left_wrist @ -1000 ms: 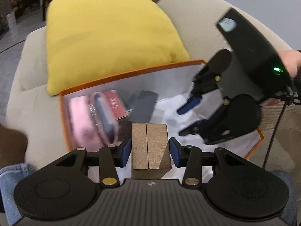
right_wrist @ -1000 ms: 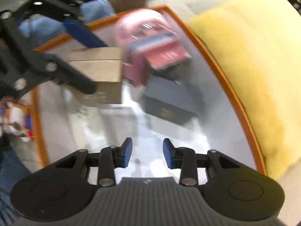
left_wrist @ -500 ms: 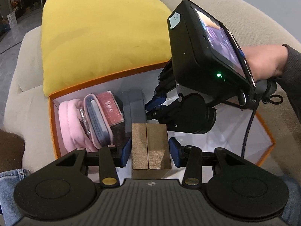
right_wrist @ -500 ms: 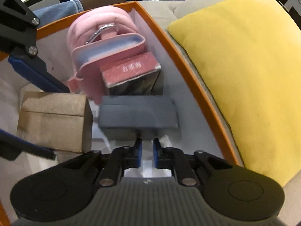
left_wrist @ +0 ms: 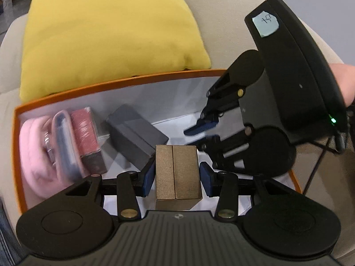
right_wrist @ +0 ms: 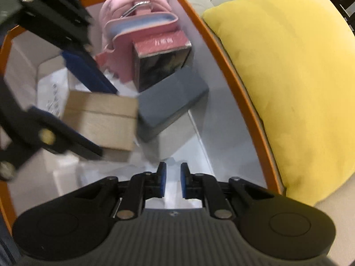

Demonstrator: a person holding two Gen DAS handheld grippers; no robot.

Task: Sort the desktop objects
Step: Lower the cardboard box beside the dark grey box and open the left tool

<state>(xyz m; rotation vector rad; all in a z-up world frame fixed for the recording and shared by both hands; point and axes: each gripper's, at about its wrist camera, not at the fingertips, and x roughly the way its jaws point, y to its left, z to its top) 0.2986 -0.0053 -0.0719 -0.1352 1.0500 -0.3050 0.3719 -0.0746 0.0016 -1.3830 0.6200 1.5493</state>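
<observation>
My left tool (left_wrist: 177,175) pitches down over the orange box (left_wrist: 124,82), its pads clamped on the tan box (left_wrist: 176,173), which hangs above the box's floor at 6 o'clock in the left wrist view. My right tool (right_wrist: 170,182) is nearly closed with nothing between the pads, also pointing steeply down, at 3 o'clock of the left one. Orange box contents: pink pouch (left_wrist: 35,153) at 9 o'clock against the end wall, red-topped box (left_wrist: 85,130) beside it, grey box (left_wrist: 135,136) tilted, touching the red-topped one. Yellow cushion (left_wrist: 106,33) at 12 o'clock behind the orange box, on the beige sofa (left_wrist: 224,17).
</observation>
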